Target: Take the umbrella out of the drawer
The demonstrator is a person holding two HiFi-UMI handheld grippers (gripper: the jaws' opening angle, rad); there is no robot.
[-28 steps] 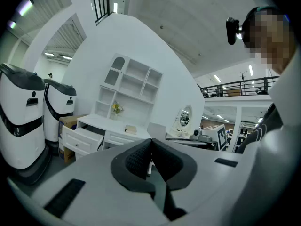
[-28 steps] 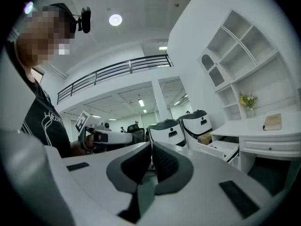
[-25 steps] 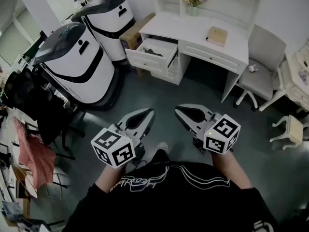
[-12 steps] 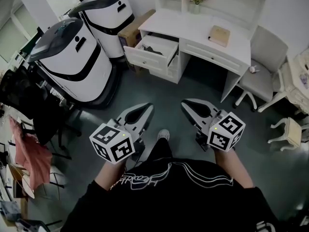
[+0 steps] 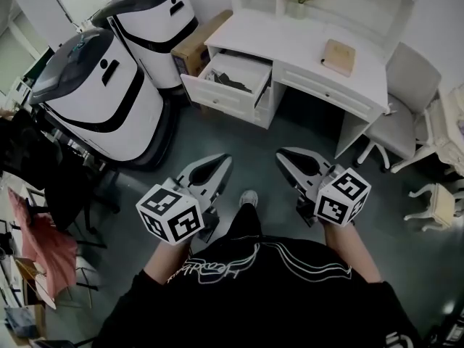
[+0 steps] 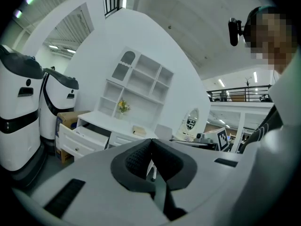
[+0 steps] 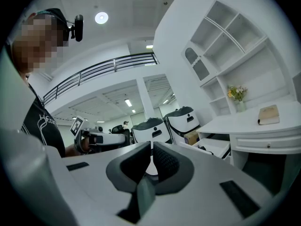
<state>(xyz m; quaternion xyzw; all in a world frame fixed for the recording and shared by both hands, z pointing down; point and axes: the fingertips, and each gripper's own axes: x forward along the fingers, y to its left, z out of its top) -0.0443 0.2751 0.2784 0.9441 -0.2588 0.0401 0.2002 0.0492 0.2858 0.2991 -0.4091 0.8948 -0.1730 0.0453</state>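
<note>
The white desk (image 5: 293, 38) stands ahead with its left drawer (image 5: 226, 84) pulled open. A dark thing, the umbrella (image 5: 230, 81), lies inside it. Both grippers are held low in front of the person, well short of the desk and over the grey floor. My left gripper (image 5: 226, 159) is shut with nothing in it; its pads meet in the left gripper view (image 6: 151, 141). My right gripper (image 5: 281, 154) is also shut and empty, with its tips together in the right gripper view (image 7: 151, 146). The open drawer also shows from the left gripper (image 6: 81, 136) and from the right gripper (image 7: 214, 148).
Two big white-and-black machines (image 5: 101, 93) (image 5: 156, 17) stand left of the desk, with a cardboard box (image 5: 199, 42) between them and the drawer. A white chair (image 5: 402, 118) and a small stool (image 5: 435, 203) stand at the right. A book (image 5: 338, 55) and a flower vase (image 5: 297, 0) rest on the desk.
The person has stepped toward the desk, carrying both grippers forward; the drawer and desk now sit a little nearer and further right in the head view. Both jaws stay shut.
</note>
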